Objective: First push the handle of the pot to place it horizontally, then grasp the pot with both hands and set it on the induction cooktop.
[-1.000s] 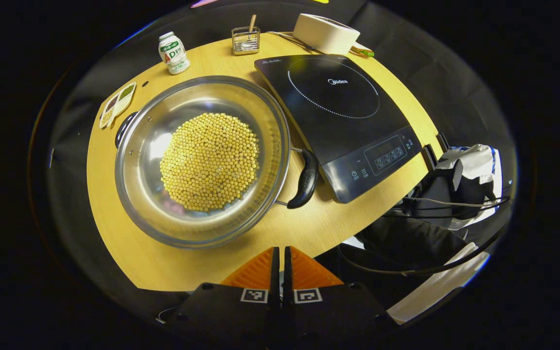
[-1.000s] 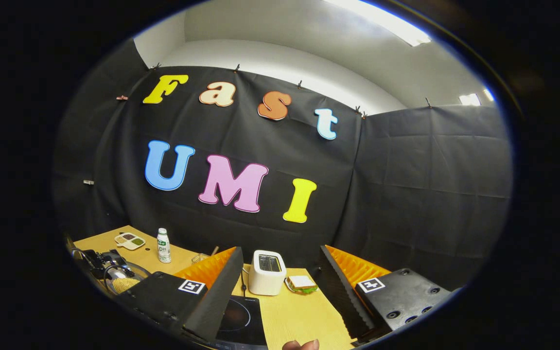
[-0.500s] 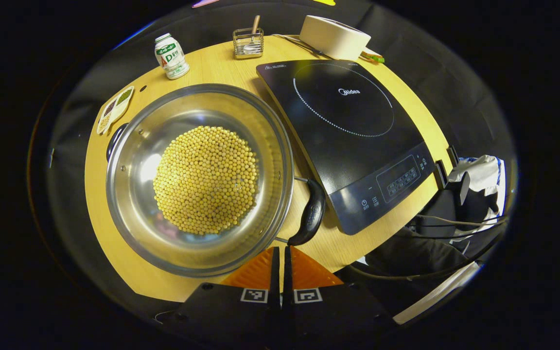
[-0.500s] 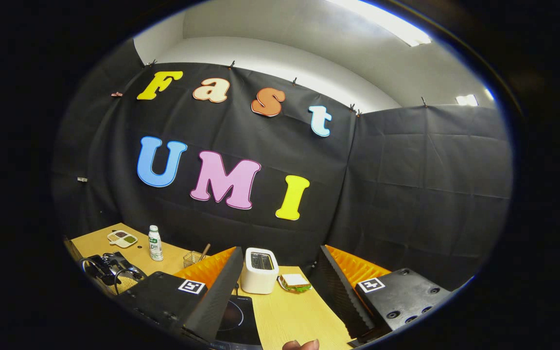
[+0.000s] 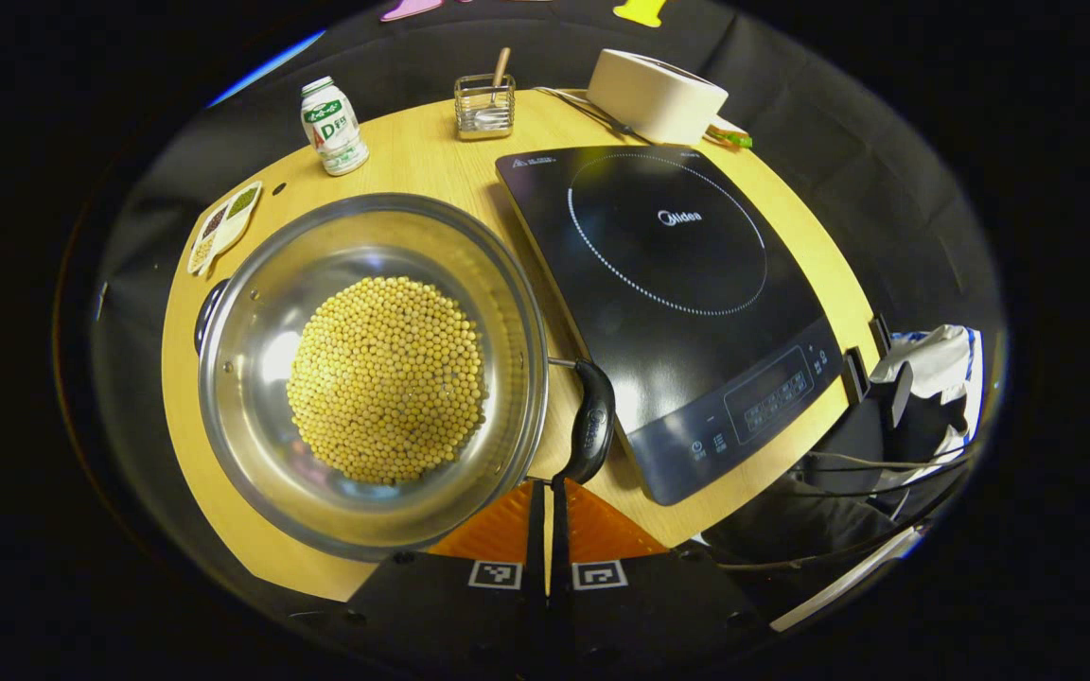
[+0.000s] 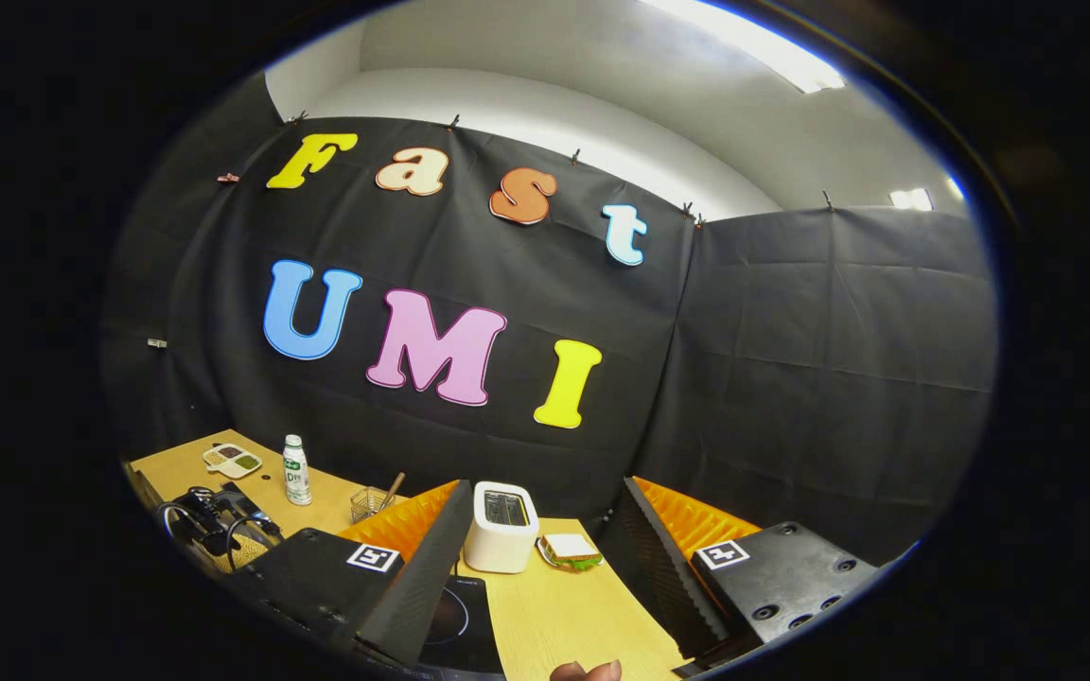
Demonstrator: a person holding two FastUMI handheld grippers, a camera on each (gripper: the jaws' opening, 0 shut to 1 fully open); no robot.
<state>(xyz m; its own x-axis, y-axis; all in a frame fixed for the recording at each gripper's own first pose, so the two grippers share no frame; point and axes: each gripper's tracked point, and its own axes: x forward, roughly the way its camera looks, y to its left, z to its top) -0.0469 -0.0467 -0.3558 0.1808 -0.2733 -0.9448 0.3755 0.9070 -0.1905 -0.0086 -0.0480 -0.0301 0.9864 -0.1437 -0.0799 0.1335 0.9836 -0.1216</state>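
Left gripper (image 5: 547, 492), fingers pressed together, sits right under the pot's (image 5: 370, 369) handle (image 5: 590, 421) — its long axis running straight ahead; right gripper (image 6: 531, 558), fingers apart, well off.

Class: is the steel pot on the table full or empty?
Partly filled: the pot holds a mound of yellow beans; bare steel shows around it.

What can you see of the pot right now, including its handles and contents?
The pot is wide, shiny and metal-looking, lidless, sitting upright on the wooden table beside the induction cooktop, not on it. A mound of yellow beans covers its bottom. A dark handle on wire arms juts from its near-right rim; the shut left gripper sits right at the handle's lower tip. A second handle peeks out opposite.
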